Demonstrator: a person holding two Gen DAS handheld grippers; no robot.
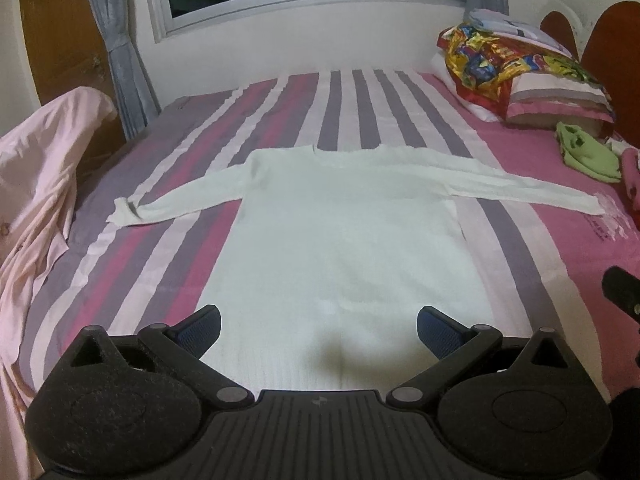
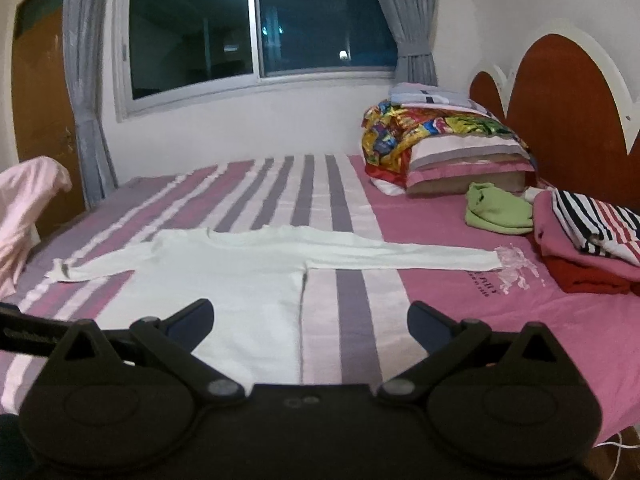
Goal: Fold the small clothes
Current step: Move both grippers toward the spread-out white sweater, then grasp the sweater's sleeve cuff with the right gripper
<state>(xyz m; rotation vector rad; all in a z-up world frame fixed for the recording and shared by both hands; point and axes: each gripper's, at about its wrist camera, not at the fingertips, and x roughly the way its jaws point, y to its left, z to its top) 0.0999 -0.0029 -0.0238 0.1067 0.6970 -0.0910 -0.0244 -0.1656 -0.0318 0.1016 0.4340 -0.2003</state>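
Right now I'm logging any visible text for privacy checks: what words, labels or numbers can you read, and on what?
Dark print on the pink sheet, beside the white top's sleeve cuff: too blurred to read.
White lettering on the black bar at the right view's left edge: cut off and blurred, unreadable.
Nothing else carries legible text.

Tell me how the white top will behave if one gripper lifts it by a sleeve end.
The white top lies flat and limp on the bed, so it would probably droop and trail. Its long sleeves look thin, likely light, and may stretch or swing. The knit-looking cloth should not slip much between the pads.
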